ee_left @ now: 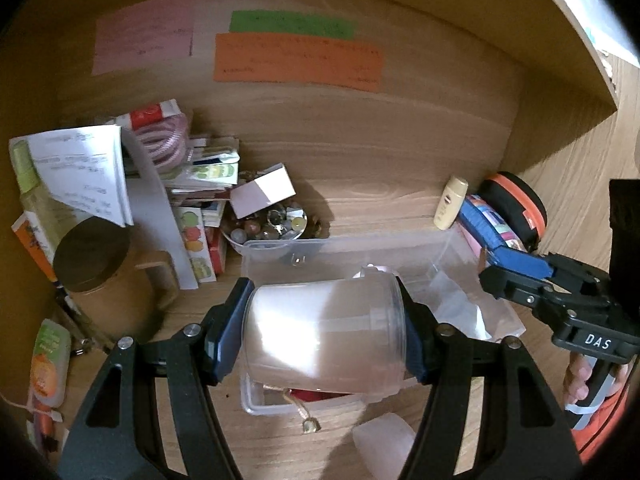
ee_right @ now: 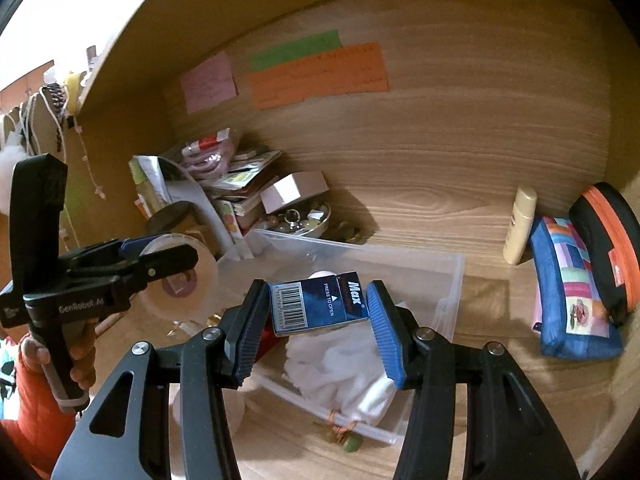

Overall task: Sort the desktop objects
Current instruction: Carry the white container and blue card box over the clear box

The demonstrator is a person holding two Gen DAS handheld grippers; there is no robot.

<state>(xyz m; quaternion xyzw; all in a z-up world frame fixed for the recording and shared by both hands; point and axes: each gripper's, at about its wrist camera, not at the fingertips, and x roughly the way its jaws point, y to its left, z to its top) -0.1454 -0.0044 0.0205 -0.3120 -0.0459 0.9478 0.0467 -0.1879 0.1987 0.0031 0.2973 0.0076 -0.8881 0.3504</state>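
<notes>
Left wrist view: left tool [ee_left: 325,334] clenched on a clear plastic jar [ee_left: 324,336], jar lying on its side between the blue pads, held above a clear plastic bin [ee_left: 272,246] on the wooden table [ee_left: 380,208]; white crumpled stuff inside the bin, contents under the jar hard to tell; right tool [ee_left: 514,266] in from the right, side-on, blue box barely visible between its pads; a hand [ee_left: 580,376] and orange sleeve on its handle; left of the bin a cluttered pile: brown lidded mug [ee_left: 100,264], papers, sticker sheets, a bowl of beads [ee_left: 272,224]; right of the bin a cream bottle [ee_left: 452,204] upright, blue patchwork pouch [ee_left: 490,224], black-and-orange case [ee_left: 516,204]; pink, green, orange notes on the back panel.

Right wrist view: right tool [ee_right: 318,314] grasping a small dark-blue box [ee_right: 318,304] printed "Max" and "PRESS TO OPEN", barcode facing up, pads pressed on both ends; box held over the clear plastic bin [ee_right: 452,280], white cloth-like stuff below it in the bin; left tool [ee_right: 164,260] at left, side-on, gripping the clear plastic jar [ee_right: 180,284], jar bottom toward camera; a hand [ee_right: 80,360] on its handle; cream bottle [ee_right: 520,224], blue patchwork pouch [ee_right: 572,296] and black-and-orange case [ee_right: 608,248] at right, touching each other; cluttered pile in the back-left corner.
</notes>
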